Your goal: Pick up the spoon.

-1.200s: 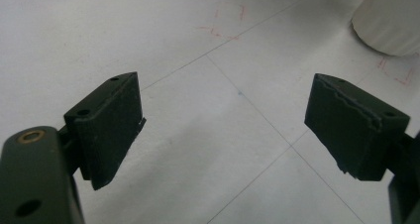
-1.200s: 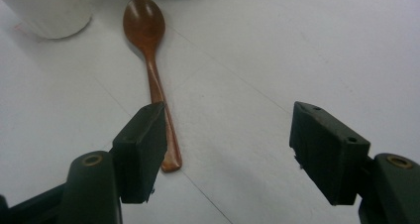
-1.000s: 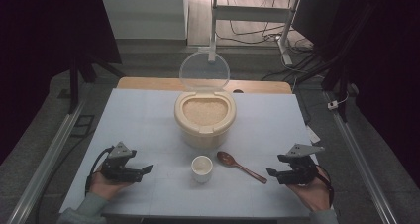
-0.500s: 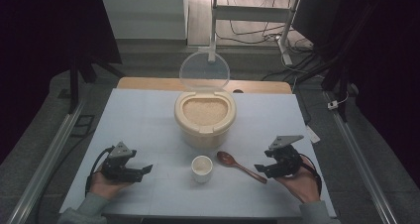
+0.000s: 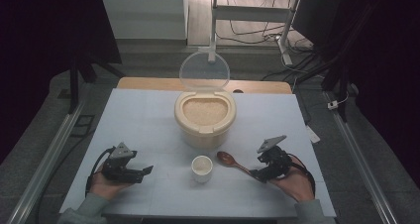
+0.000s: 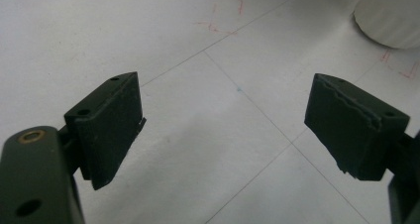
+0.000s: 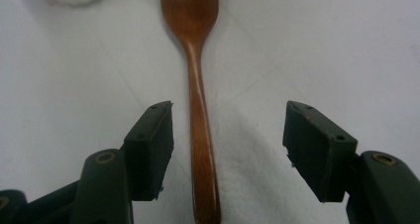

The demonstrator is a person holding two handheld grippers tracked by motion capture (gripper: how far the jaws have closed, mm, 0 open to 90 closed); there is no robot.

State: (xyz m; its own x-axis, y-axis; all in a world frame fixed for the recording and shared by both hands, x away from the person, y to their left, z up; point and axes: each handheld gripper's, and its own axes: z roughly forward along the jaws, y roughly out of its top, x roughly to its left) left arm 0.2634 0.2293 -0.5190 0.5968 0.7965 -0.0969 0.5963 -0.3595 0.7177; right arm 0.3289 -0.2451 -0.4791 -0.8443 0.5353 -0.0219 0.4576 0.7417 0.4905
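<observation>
Right gripper view, wooden spoon [image 7: 200, 130] handle between closing, still-apart fingers [image 7: 151, 144], untouched, high view adds rice container [image 5: 205, 116], cup [image 5: 202, 167]

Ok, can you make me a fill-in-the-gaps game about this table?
1. The spoon handle lies between the jaws of the ____ gripper.
2. The lid of the rice tub is ____.
3. The small cup stands in front of the tub, on the spoon's ____ side in the high view.

Missing words: right; open; left

Bare table [image 5: 148, 120] flanks the central rice container [image 5: 204, 117] and cup [image 5: 202, 167].
</observation>
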